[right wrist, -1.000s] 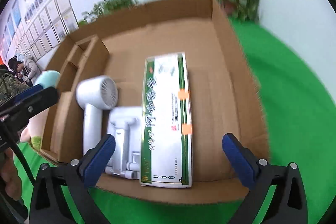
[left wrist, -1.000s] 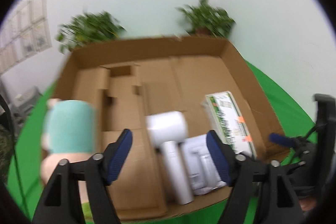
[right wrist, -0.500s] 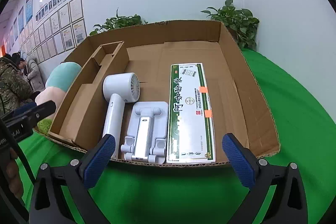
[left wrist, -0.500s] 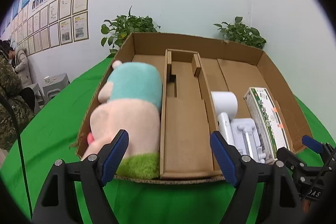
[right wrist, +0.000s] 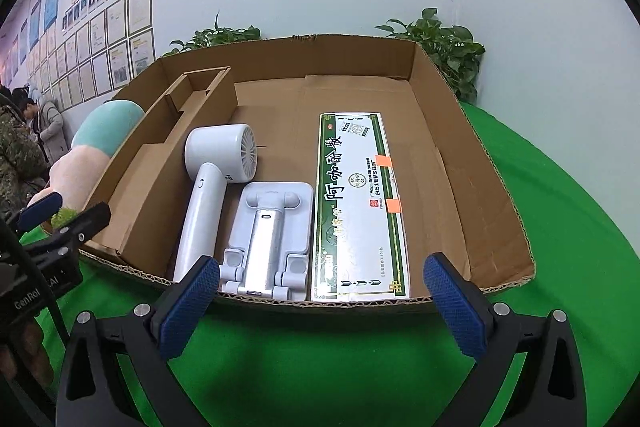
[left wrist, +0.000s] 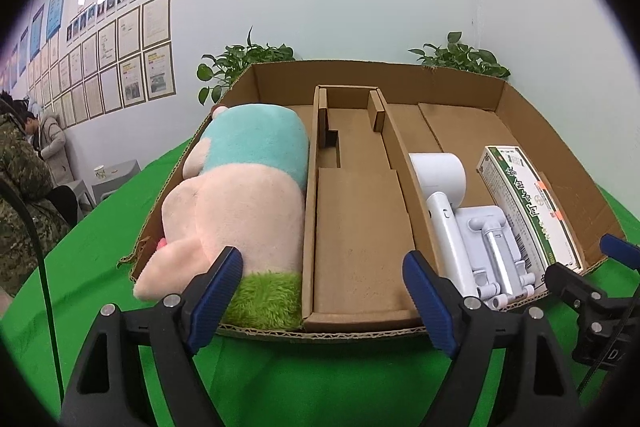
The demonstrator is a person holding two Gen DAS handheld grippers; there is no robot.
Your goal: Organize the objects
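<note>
A shallow cardboard box (left wrist: 500, 95) (right wrist: 472, 131) lies on a green cloth. Its left compartment holds a pink and teal plush toy (left wrist: 244, 187) (right wrist: 96, 143). The right compartment holds a white handheld fan (left wrist: 440, 183) (right wrist: 216, 171), a white folding stand (left wrist: 492, 247) (right wrist: 268, 235) and a long white-and-green carton (left wrist: 524, 195) (right wrist: 356, 203), side by side. My left gripper (left wrist: 322, 299) is open and empty in front of the box's near edge. My right gripper (right wrist: 320, 307) is open and empty in front of the stand and carton.
A cardboard divider insert (left wrist: 356, 211) fills the box's middle. Potted plants (right wrist: 448, 47) (left wrist: 244, 59) stand behind the box against the wall. People (left wrist: 28, 163) sit at the far left. Green cloth (right wrist: 560, 195) extends right of the box.
Both grippers have drawn back from over the box to in front of its near edge. The objects in the box have not moved.
</note>
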